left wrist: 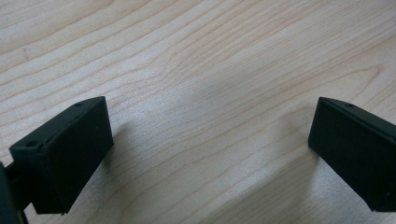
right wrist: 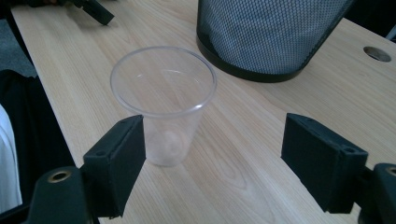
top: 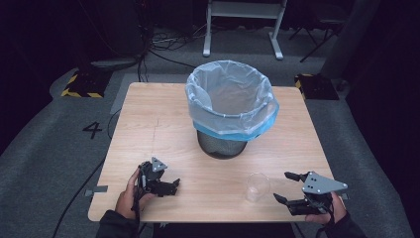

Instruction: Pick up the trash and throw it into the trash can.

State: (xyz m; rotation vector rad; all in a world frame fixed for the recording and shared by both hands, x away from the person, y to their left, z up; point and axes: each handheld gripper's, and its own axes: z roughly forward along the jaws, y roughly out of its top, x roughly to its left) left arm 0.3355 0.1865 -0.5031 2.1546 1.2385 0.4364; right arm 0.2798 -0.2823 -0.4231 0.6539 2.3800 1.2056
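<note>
The clear plastic cup [top: 257, 187] stands upright near the front edge of the table [top: 148, 129], just beside the right gripper [top: 286, 187], whose jaws are spread wide. To grasp it well, bring the cup to the middle between the jaws and press softly, because the thin wall probably bends easily. The left gripper [top: 174, 185] rests on the table with its jaws also spread. The bin [top: 230, 106] waits behind.

Your path across the desk [top: 148, 129] is bare at lower left of the high view; the lined bin [top: 230, 106] blocks the centre, and the clear cup [top: 257, 187] stands upright at lower right.
</note>
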